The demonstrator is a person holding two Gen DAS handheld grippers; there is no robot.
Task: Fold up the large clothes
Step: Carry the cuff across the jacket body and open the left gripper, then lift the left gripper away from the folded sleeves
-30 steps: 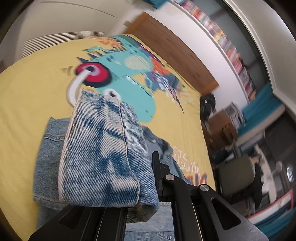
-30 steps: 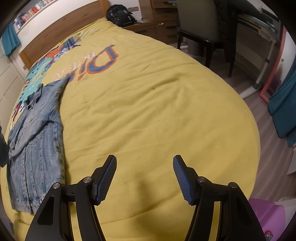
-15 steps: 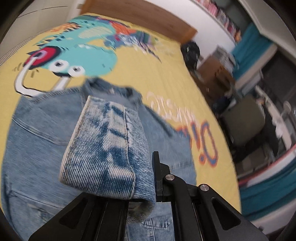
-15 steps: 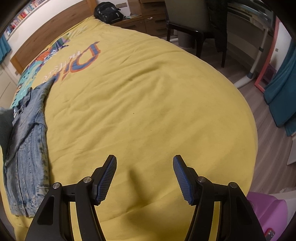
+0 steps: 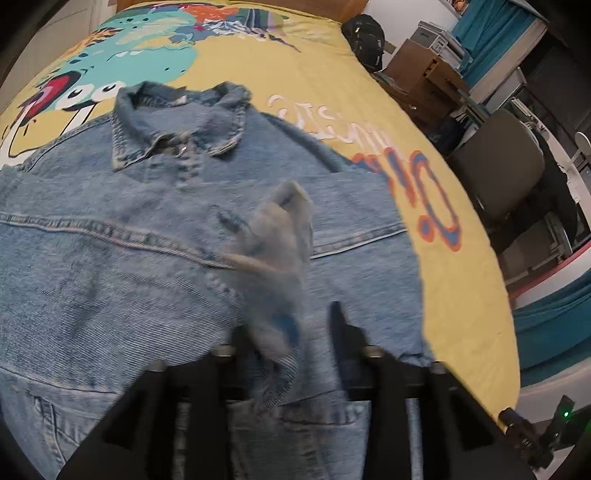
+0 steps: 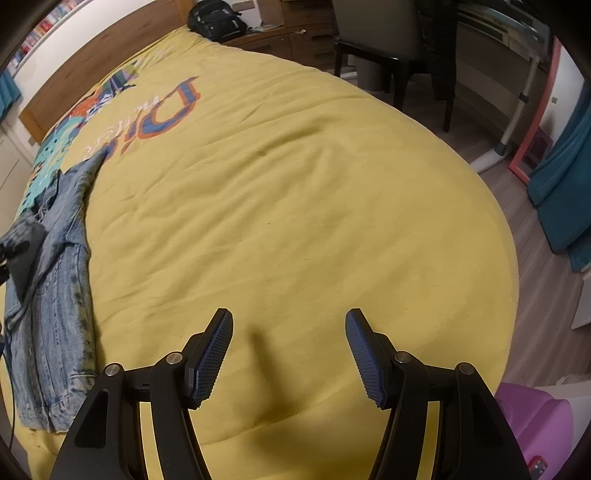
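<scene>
A light blue denim jacket lies front up on the yellow bed cover, collar toward the headboard. My left gripper hovers just above its chest with the jaws spread apart. The sleeve cuff is blurred between and ahead of the fingers, falling loose onto the jacket. In the right wrist view the jacket lies at the far left. My right gripper is open and empty above the bare cover, well to the right of the jacket.
The yellow cover has a cartoon print near the wooden headboard. A black backpack, a chair, a desk and wood floor lie beyond the bed's right edge. A purple object is at lower right.
My left gripper has opened and released the sleeve cuff, which now drops onto the jacket front. It has swung over the jacket. The right gripper stays open and shifted only slightly.
</scene>
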